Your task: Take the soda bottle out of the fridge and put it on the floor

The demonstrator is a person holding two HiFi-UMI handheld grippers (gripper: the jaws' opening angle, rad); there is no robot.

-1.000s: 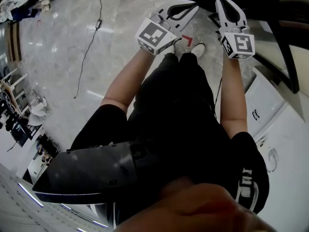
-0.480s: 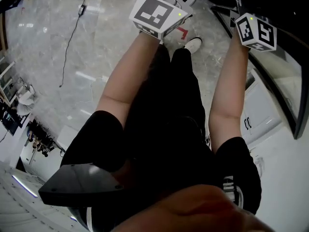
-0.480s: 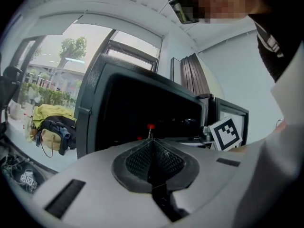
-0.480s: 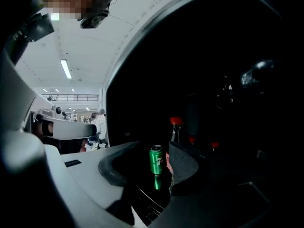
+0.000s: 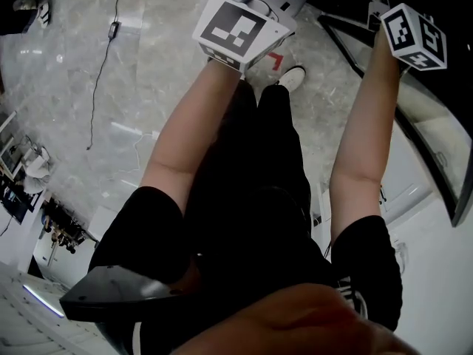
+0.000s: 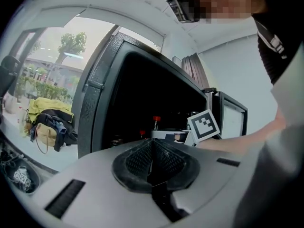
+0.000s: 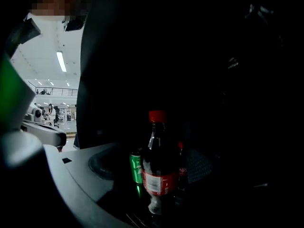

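Your R hand-held gripper (image 7: pixel 151 177) has its jaws wide apart; they have just been opening. The soda bottle (image 7: pixel 158 170), w/ red cap and red label, stands upright btw the two pads in the middle of the right gripper view. The pads do not press on it. It is inside the fridge (image 6: pixel 99 94), where all is dark around it. Just behind it to the left is a green can (image 7: pixel 136 167). Behind it to the right is a smaller bottle (image 7: pixel 182 163), also w/ red cap.

Your L hand-held gripper (image 6: pixel 152 161) has its jaws together, nothing btw them. Beyond it, in the left gripper view, the fridge stands open, and the R one's marker cube (image 6: pixel 205 125) is at the opening, right of centre.

In the head view both cubes are at the top of the frame: L one above your legs, R one at upper right. The marble floor (image 5: pixel 111 95) fills the upper left, w/ a cable (image 5: pixel 100 72) on it.
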